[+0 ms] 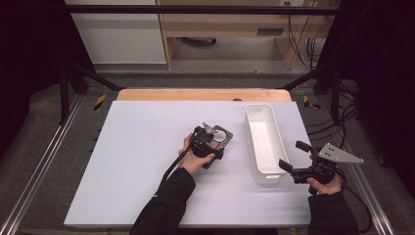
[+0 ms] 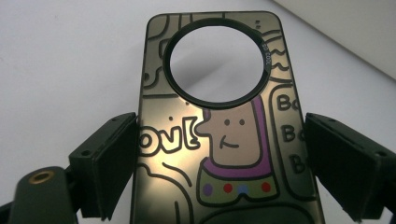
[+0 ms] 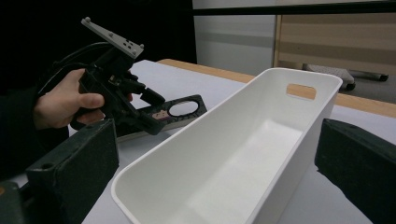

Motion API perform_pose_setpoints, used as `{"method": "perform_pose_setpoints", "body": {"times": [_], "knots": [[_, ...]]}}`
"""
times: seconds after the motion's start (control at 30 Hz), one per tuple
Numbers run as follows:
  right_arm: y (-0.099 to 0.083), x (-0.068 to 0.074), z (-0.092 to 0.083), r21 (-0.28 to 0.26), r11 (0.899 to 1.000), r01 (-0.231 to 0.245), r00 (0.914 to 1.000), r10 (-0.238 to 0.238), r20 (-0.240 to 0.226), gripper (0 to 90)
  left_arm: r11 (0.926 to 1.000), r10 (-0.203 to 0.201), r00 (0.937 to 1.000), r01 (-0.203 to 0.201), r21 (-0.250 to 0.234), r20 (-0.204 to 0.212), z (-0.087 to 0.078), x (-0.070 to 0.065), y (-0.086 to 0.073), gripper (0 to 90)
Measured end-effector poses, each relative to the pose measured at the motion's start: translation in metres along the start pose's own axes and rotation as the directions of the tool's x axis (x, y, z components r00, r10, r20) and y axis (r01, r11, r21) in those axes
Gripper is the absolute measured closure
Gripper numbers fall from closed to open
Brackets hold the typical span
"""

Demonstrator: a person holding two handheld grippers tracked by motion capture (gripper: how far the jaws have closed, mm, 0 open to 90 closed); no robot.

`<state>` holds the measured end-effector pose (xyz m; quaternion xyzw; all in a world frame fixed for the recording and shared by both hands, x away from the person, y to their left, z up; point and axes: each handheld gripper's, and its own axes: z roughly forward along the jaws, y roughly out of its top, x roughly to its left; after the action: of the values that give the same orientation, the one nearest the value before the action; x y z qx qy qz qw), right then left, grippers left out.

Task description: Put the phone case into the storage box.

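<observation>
A dark phone case (image 1: 223, 136) with a cartoon print and a round camera hole lies at the table's middle. In the left gripper view the case (image 2: 233, 154) runs up between the jaws, and both pads press its long edges. My left gripper (image 1: 214, 142) is shut on it, and it shows at the left of the right gripper view (image 3: 154, 114), holding the case (image 3: 184, 109) low over the table. My right gripper (image 1: 293, 155) stands open just right of the near end of a white bin (image 1: 250, 142), nothing between its jaws (image 3: 215, 140).
The empty white bin (image 3: 299, 74) lies lengthwise at the right of the pale table top (image 1: 142, 147), its near end close to my right gripper. A wooden strip (image 1: 195, 94) edges the far side. Black frame bars and cables stand beyond the table's sides.
</observation>
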<state>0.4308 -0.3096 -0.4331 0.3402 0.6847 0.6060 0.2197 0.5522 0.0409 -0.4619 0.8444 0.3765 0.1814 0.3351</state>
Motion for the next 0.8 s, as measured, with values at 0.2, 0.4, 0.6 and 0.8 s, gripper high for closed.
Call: {"method": "perform_pose_setpoints", "body": {"times": [0.2,0.4,0.6,0.8], "knots": [[0.001,0.001,0.000,0.000,1.000,-0.001,1.0000,0.001,-0.001,0.4,0.9995,0.007,0.9999,-0.007,-0.031,0.013,-0.017,0.004,0.001,11.5],[0.001,0.002,0.000,0.000,1.000,0.004,1.0000,-0.004,-0.004,0.4,0.9980,0.015,0.9996,-0.014,-0.062,0.024,-0.033,0.008,-0.001,11.5],[0.002,0.003,0.001,0.000,1.000,0.010,0.9999,-0.010,-0.007,0.4,0.9953,0.036,0.9981,-0.032,-0.092,0.050,-0.052,0.011,-0.003,11.5],[0.002,0.004,0.001,0.004,1.000,0.016,0.9998,-0.016,-0.015,0.4,0.9903,0.070,0.9945,-0.060,-0.125,0.078,-0.074,0.013,-0.008,11.5]]}}
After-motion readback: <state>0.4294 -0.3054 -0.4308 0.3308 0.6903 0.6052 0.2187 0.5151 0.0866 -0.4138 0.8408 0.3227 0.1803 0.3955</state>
